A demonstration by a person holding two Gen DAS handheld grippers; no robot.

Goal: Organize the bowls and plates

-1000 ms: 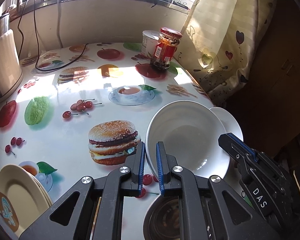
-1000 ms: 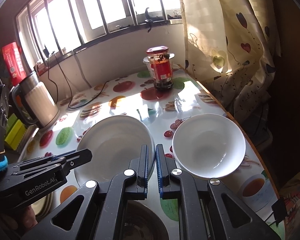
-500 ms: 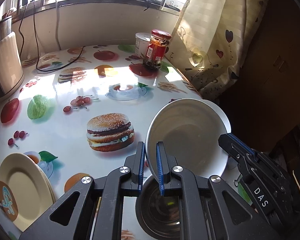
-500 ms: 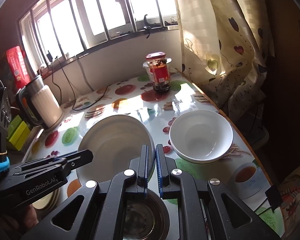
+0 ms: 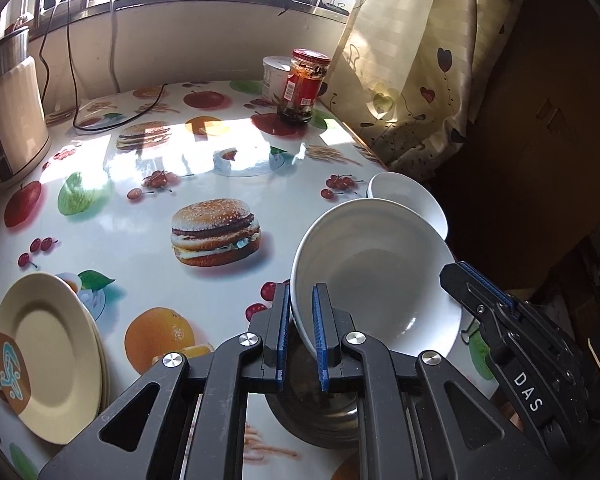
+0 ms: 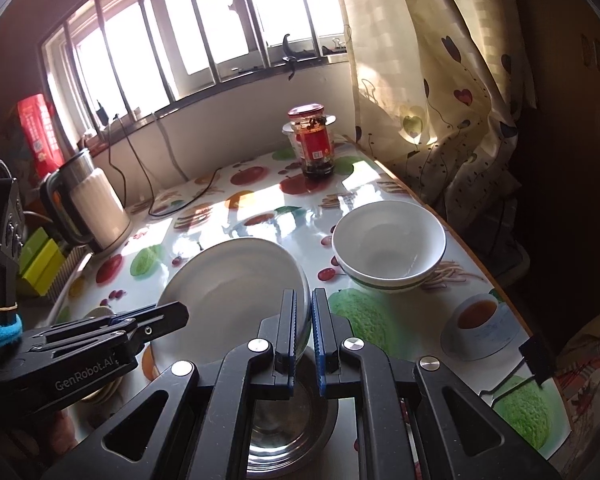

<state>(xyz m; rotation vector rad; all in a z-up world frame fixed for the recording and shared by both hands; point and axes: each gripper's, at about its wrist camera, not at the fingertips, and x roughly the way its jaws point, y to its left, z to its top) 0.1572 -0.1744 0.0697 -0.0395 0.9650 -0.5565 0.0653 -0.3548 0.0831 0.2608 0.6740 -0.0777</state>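
Both grippers hold one wide white bowl (image 5: 376,276) tilted in the air. My left gripper (image 5: 300,320) is shut on its left rim; my right gripper (image 6: 304,320) is shut on its right rim (image 6: 228,280). Each gripper shows in the other's view: the right one (image 5: 472,280) and the left one (image 6: 156,318). Directly below the held bowl a steel bowl (image 6: 284,432) stands on the table, partly hidden by the fingers. A smaller white bowl (image 6: 388,248) with a green band sits by the table's right edge. Cream plates (image 5: 44,352) are stacked at the near left.
The table (image 5: 140,264) has a glossy fruit-and-burger cloth. A red-lidded jar (image 6: 312,144) and a white tub (image 5: 276,76) stand at the far side, a kettle (image 6: 92,208) with its cable at the far left. A curtain (image 6: 440,100) hangs along the right edge.
Both grippers have drawn back toward the near edge with the wide white bowl. The steel bowl has come into view beneath it, and the smaller white bowl now lies farther off.
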